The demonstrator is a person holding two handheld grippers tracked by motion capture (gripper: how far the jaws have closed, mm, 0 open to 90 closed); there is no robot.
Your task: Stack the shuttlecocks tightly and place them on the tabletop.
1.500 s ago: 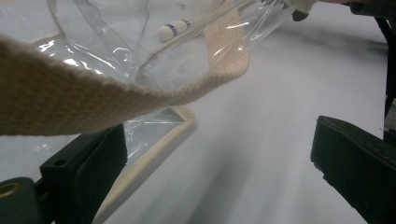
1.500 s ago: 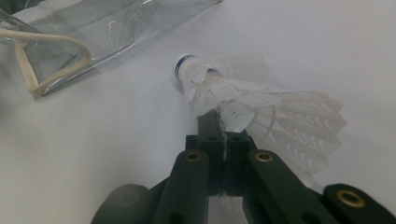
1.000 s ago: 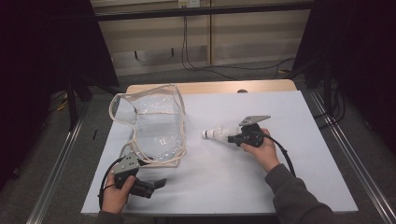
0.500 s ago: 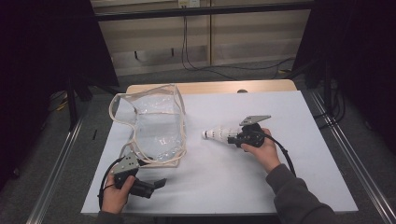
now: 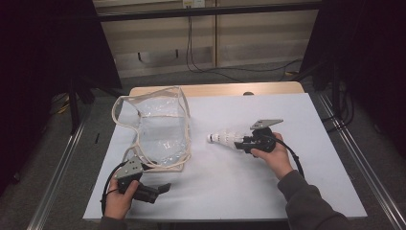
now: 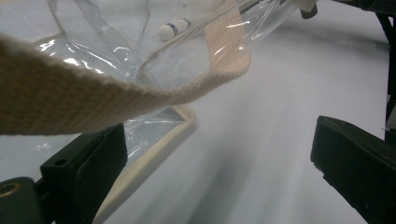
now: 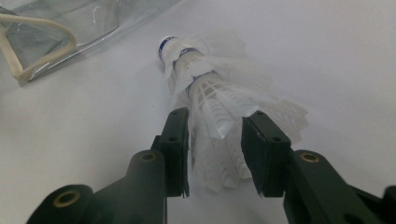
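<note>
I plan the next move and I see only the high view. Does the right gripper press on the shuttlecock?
Observer: No. In the right gripper view, the right gripper has just been opening its jaws. The shuttlecock lies between them, and a gap shows at one pad.
Operator: Is it one shuttlecock?
Observer: It looks like two nested together. The front cork has a blue band.
Operator: And the left gripper?
Observer: The left gripper has its jaws wide open. The strap of the bag crosses in front of them and is not pinched.
</note>
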